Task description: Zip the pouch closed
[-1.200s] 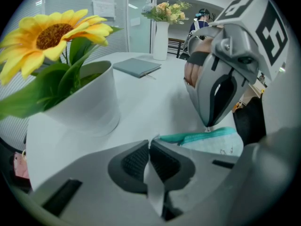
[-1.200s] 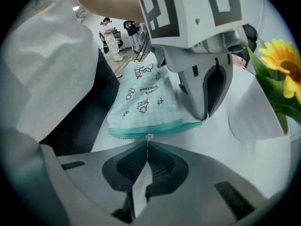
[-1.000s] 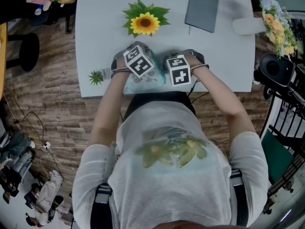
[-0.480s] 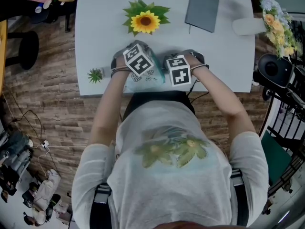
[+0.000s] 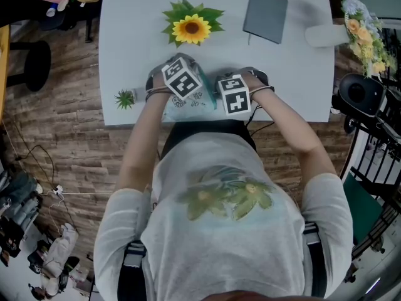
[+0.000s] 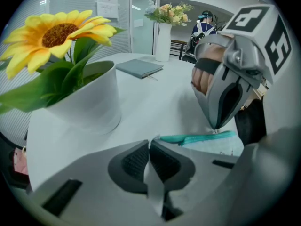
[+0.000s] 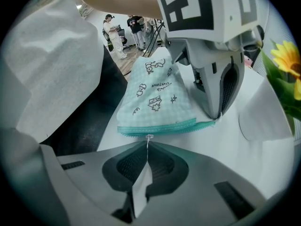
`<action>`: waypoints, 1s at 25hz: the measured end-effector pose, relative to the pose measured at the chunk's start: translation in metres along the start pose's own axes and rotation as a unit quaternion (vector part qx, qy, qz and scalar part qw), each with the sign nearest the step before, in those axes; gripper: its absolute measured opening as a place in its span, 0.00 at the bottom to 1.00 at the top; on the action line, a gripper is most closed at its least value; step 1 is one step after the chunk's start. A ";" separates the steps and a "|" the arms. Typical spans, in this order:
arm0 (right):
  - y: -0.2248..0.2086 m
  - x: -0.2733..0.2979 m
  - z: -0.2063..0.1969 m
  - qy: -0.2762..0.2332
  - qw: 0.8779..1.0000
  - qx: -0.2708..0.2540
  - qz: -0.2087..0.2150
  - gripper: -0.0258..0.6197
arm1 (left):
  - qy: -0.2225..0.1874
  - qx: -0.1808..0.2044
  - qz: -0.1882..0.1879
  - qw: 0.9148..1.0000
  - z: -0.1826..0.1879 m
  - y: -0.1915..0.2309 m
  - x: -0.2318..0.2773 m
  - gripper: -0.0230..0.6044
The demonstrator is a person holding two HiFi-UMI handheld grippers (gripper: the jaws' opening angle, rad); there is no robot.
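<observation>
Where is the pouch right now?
In the head view the pouch lies at the table's near edge, gripped by the left tool and right tool, with the sunflower just beyond it.

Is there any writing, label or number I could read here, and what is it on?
Nothing can be read.
pouch: a short line of print among doodles, too small to read.
wall notice: print too blurred to read.
marker cubes: black-and-white square patterns, no words.
</observation>
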State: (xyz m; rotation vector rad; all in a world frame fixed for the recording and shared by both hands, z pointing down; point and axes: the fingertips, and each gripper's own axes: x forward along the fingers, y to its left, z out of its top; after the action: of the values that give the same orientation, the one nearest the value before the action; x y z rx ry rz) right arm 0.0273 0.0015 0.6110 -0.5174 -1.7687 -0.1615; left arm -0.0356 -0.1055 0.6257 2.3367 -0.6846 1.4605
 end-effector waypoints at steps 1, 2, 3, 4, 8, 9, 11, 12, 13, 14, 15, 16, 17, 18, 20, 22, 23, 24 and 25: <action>0.000 0.001 0.000 0.000 1.000 0.001 0.000 0.07 | 0.000 0.000 0.001 1.000 0.000 0.000 0.000 0.06; 0.001 0.001 0.000 0.000 1.000 0.002 0.000 0.07 | -0.001 0.001 0.001 1.000 0.000 0.000 0.000 0.06; 0.001 0.001 -0.001 0.000 1.000 0.003 0.001 0.07 | -0.001 0.001 0.002 1.000 0.000 0.001 0.000 0.06; 0.002 0.001 -0.001 0.001 1.000 0.003 0.004 0.07 | -0.001 0.001 0.003 1.000 0.000 0.001 0.001 0.06; 0.009 0.003 -0.001 0.006 1.000 0.000 0.010 0.07 | -0.002 0.001 0.006 1.000 0.000 0.001 0.000 0.06; 0.011 0.003 -0.001 0.006 1.000 0.001 0.010 0.07 | -0.003 0.001 0.007 1.000 0.000 0.000 0.000 0.06; 0.012 0.003 0.000 0.004 1.000 0.004 0.010 0.07 | -0.003 0.000 0.009 1.000 0.000 0.000 0.000 0.06; 0.013 0.003 -0.001 0.005 1.000 0.005 0.011 0.07 | -0.004 0.000 0.009 1.000 0.000 0.000 0.000 0.06; 0.015 0.003 -0.001 0.005 1.000 0.005 0.013 0.07 | -0.004 -0.001 0.010 1.000 0.000 0.000 0.000 0.06; 0.016 0.004 -0.001 0.007 1.000 0.004 0.015 0.07 | -0.003 -0.002 0.010 1.000 0.000 0.001 0.000 0.06; 0.018 0.005 -0.002 0.008 1.000 0.002 0.016 0.07 | -0.003 -0.002 0.009 1.000 0.000 0.001 0.000 0.06; 0.021 0.006 -0.002 0.009 1.000 0.001 0.019 0.07 | -0.003 -0.002 0.009 1.000 0.000 0.001 0.000 0.06; 0.024 0.007 -0.002 0.009 1.000 0.000 0.021 0.07 | -0.003 -0.002 0.009 1.000 0.001 0.001 0.000 0.06; 0.027 0.009 -0.003 0.010 1.000 0.000 0.023 0.07 | -0.003 -0.002 0.009 1.000 0.001 0.001 0.000 0.06; 0.030 0.011 -0.003 0.008 1.000 0.000 0.022 0.07 | -0.003 -0.001 0.010 1.000 0.001 0.001 0.001 0.06; 0.032 0.011 -0.003 0.005 1.000 0.002 0.020 0.07 | -0.002 0.001 0.011 1.000 0.001 0.001 0.000 0.06; 0.032 0.011 -0.003 0.005 1.000 0.004 0.020 0.07 | -0.002 0.002 0.011 1.000 0.001 0.002 0.000 0.06; 0.033 0.011 -0.003 0.005 1.000 0.006 0.021 0.07 | -0.002 0.002 0.012 1.000 0.001 0.002 0.000 0.06; 0.034 0.012 -0.003 0.005 1.000 0.008 0.022 0.07 | -0.002 0.002 0.013 1.000 0.001 0.002 0.000 0.06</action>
State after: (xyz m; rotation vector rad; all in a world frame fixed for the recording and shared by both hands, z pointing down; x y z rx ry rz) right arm 0.0422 0.0338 0.6172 -0.5427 -1.7463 -0.1192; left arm -0.0357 -0.1075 0.6254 2.3442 -0.7156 1.4695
